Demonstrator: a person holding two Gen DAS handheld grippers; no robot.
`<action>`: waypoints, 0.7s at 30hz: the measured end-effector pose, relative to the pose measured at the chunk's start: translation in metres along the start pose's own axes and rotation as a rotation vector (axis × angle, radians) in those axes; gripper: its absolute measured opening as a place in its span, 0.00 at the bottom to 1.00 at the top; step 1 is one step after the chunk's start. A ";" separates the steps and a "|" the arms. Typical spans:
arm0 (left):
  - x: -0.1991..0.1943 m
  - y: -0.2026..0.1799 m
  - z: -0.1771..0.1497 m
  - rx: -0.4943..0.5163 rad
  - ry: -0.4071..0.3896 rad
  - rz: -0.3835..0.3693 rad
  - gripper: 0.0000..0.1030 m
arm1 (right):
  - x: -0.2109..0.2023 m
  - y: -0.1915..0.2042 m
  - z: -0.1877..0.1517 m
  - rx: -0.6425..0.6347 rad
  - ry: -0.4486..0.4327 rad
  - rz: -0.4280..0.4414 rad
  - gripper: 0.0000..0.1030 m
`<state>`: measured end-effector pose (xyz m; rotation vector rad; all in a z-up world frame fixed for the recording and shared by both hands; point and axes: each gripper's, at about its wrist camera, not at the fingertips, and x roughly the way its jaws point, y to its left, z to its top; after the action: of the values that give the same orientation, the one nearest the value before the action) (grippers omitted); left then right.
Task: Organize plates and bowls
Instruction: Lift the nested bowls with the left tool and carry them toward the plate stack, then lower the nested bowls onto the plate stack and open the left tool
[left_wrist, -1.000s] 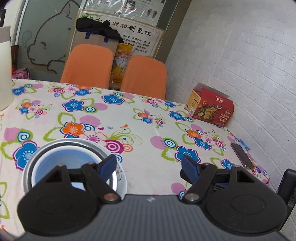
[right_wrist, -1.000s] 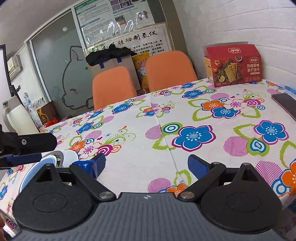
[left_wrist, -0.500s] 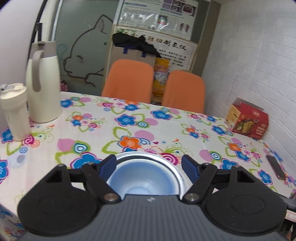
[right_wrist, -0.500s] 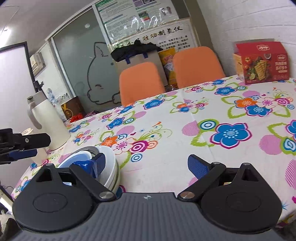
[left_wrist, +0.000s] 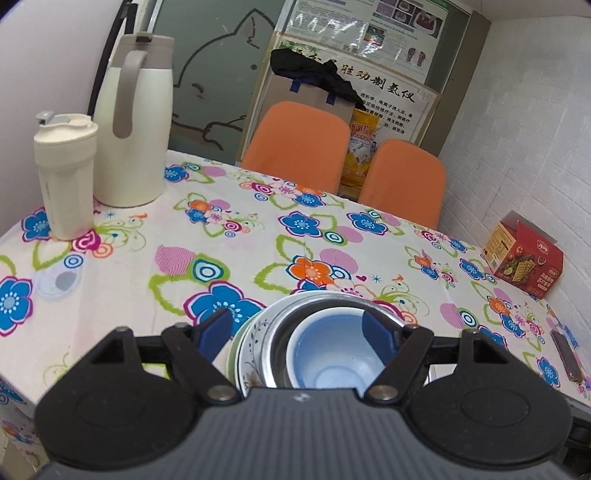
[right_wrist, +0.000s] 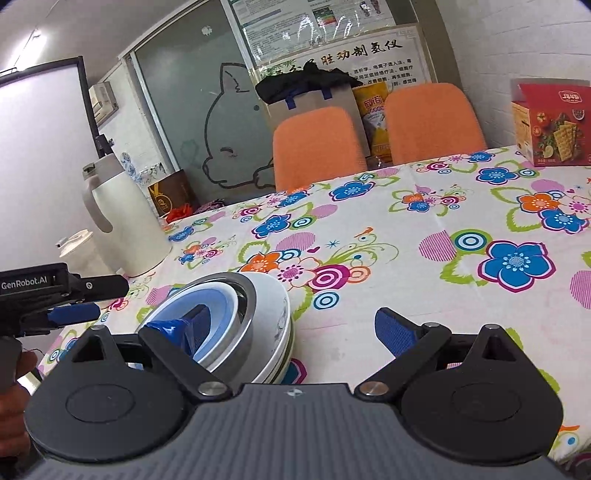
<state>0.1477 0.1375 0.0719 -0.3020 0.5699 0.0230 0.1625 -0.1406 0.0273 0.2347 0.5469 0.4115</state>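
Note:
A stack of nested dishes stands on the floral tablecloth (left_wrist: 258, 243): a blue bowl (left_wrist: 332, 354) inside a steel bowl (left_wrist: 284, 332) inside a white bowl with a dark vine pattern (left_wrist: 251, 339). My left gripper (left_wrist: 297, 330) is open and hangs over the stack, one blue finger on each side of it. In the right wrist view the same blue bowl (right_wrist: 207, 295), steel bowl (right_wrist: 243, 314) and white bowl (right_wrist: 273, 306) sit low on the left. My right gripper (right_wrist: 293, 328) is open, its left finger in front of the blue bowl. Nothing is held.
A cream thermos jug (left_wrist: 136, 129) and a white tumbler (left_wrist: 64, 173) stand at the table's far left. A red cracker box (left_wrist: 524, 262) and a dark phone (left_wrist: 565, 354) lie by the right wall. Two orange chairs (left_wrist: 299, 144) back the table. A hand (right_wrist: 14, 387) holds the left gripper.
The left gripper has swung left and drawn back, so the stack went from under its left finger to between both. The right gripper has turned toward the stack, which looms larger.

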 end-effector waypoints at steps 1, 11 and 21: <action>0.003 -0.002 0.001 0.012 0.007 -0.006 0.73 | 0.002 0.000 0.001 0.005 0.002 -0.010 0.81; 0.046 -0.008 0.023 0.128 0.035 -0.062 0.73 | 0.025 0.001 0.019 0.068 -0.010 -0.069 0.81; 0.043 0.002 0.030 0.117 0.032 -0.163 0.73 | 0.000 0.000 0.030 0.074 -0.095 -0.172 0.81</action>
<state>0.1994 0.1455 0.0718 -0.2344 0.5750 -0.1720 0.1792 -0.1442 0.0524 0.2743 0.4852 0.2123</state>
